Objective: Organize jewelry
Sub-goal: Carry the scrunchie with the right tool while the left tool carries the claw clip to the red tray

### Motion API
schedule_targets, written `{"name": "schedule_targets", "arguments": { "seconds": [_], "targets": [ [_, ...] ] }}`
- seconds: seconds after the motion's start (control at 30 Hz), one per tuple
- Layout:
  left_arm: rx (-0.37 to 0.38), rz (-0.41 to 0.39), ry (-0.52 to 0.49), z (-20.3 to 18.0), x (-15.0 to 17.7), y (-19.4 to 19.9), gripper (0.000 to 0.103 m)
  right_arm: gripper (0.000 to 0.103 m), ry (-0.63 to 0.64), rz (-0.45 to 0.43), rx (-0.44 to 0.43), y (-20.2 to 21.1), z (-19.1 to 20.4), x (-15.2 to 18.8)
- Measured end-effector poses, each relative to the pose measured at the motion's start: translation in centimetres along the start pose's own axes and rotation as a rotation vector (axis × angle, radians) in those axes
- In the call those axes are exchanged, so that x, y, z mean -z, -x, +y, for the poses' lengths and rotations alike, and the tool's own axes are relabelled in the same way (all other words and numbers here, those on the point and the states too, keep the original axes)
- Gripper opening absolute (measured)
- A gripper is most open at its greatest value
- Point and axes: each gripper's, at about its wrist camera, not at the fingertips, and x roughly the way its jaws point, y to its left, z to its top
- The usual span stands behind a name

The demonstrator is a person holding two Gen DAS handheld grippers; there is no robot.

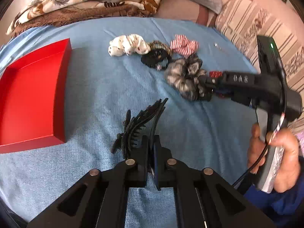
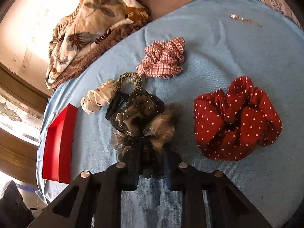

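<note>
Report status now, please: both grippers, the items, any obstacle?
Left gripper shut on black hair claw. Right gripper shut on dark fluffy scrunchie. Red tray empty, path over blue cloth clear.

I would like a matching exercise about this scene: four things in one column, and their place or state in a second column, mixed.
1. red box
2. black hair comb
3. fuzzy grey scrunchie
4. red polka-dot scrunchie

a. lying free on the blue cloth
b. held in the right gripper
c. empty, at the cloth's left side
d. held in the left gripper

Pairs: 1-c, 2-d, 3-b, 4-a
</note>
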Motion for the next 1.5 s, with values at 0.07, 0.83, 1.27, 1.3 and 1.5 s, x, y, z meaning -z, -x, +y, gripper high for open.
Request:
{"name": "schedule_targets", "arguments": {
  "seconds": [0.07, 0.83, 1.27, 1.3, 1.5],
  "targets": [
    [0.027, -0.017, 0.033, 0.7, -0.3, 0.8, 0.004, 0.014, 0.032, -0.015, -0.010, 0.8, 0.6, 0.1],
    [-0.227, -0.141, 0.349, 23.4, -7.8, 5.3, 0.004, 0.013, 0.348, 0.052, -0.243, -3.4, 22.0, -2.7],
    [-0.287, -0.100, 0.415, 31.1, -9.6, 1.1, 0.022, 0.030, 0.460, 0.169, -0.098, -16.4, 28.6, -2.0],
    [-0.271, -0.111, 0.426, 31.3, -9.5, 1.3, 0.034, 0.040, 0.461, 0.170, -0.101, -16.3, 28.6, -1.9],
    [-0.228, -0.167, 0.461, 31.2, -8.8, 3.1, 0.047, 0.064, 0.512, 0.104, -0.103, -11.7, 28.0, -1.1]
  ]
}}
